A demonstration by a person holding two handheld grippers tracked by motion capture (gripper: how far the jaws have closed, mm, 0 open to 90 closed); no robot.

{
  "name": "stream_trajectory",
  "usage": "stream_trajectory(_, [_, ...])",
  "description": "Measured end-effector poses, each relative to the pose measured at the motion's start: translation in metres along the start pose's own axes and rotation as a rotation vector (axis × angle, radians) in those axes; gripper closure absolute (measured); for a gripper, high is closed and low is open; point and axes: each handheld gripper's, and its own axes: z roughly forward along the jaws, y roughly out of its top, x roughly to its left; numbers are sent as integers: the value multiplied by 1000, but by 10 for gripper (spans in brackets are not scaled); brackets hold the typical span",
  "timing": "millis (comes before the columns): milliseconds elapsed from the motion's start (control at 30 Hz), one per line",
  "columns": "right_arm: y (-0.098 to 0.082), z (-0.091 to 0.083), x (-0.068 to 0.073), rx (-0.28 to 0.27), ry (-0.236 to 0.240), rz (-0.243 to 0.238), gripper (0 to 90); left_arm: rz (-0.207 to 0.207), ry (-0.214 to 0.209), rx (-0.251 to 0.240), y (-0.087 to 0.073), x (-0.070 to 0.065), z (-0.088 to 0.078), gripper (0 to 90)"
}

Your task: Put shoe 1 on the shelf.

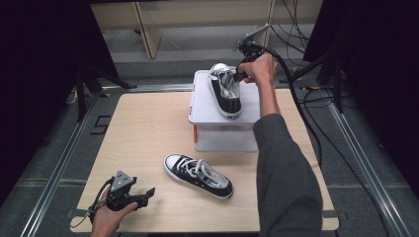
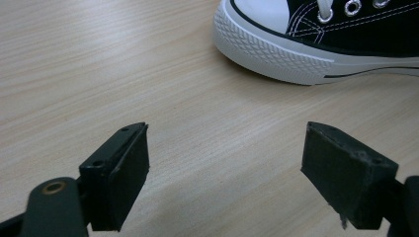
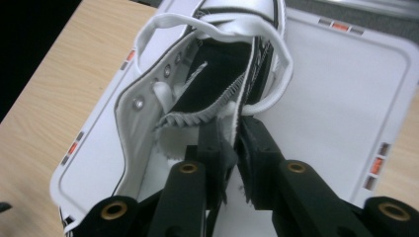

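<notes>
A black sneaker with white laces (image 1: 225, 94) lies on a white lidded box (image 1: 247, 106) at the back of the table, toe toward me. My right gripper (image 1: 240, 75) reaches in at the shoe's open heel end. In the right gripper view its jaws (image 3: 235, 129) stand close together, pinching the side wall of the sneaker (image 3: 148, 98) by the collar, above the box lid (image 3: 336, 98). A second black sneaker (image 1: 197, 175) lies on the table in front. My left gripper (image 1: 147, 195) rests at the front left, open and empty (image 2: 225, 148), with that shoe's white toe (image 2: 276, 44) just ahead.
The wooden table (image 1: 143, 128) ends close behind the box. Black cables (image 1: 296, 98) trail from the right gripper off the back right. Metal rails (image 1: 59, 163) run along the floor on both sides. Bare tabletop stretches left of the box.
</notes>
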Motion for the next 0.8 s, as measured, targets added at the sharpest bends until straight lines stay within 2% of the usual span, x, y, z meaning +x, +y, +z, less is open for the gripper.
stream_trajectory(33, [-2,-6,1,-4,7,-9,777,-1,0,-1,0,0,0,179])
stream_trajectory(100, [-5,-17,4,-9,13,-64,769,-1,1,-1,0,0,0,179])
stream_trajectory(133, [-10,-29,8,-24,27,-101,765,-2,5,5,0,0,0,179])
stream_trajectory(167, [-12,-34,10,-30,41,-120,763,11,7,12,0,1,0,179])
stream_trajectory(233, [-19,-43,16,-43,82,-172,762,1,7,11,0,0,1,179])
stream_trajectory(400, [-37,-48,38,4,109,-308,748,-1,14,17,-1,0,1,179])
stream_trajectory(433, [-39,-46,42,10,122,-320,748,32,14,24,0,3,1,179])
stream_trajectory(467, [-41,-44,45,14,125,-338,748,43,11,23,0,4,1,179])
stream_trajectory(500, [-41,-41,48,26,122,-346,746,31,12,26,-1,3,1,179])
stream_trajectory(533, [-42,-38,50,43,122,-334,738,16,12,23,-1,2,1,179])
stream_trajectory(567, [-41,-35,51,43,117,-355,735,-5,10,16,-1,1,0,179])
stream_trajectory(600, [-40,-31,52,51,114,-356,734,-8,11,18,-1,1,0,179])
stream_trajectory(667, [-39,-23,54,67,105,-366,734,15,10,24,-1,2,0,179])
stream_trajectory(800, [-38,-11,58,111,100,-366,771,-2,5,14,-1,1,0,179])
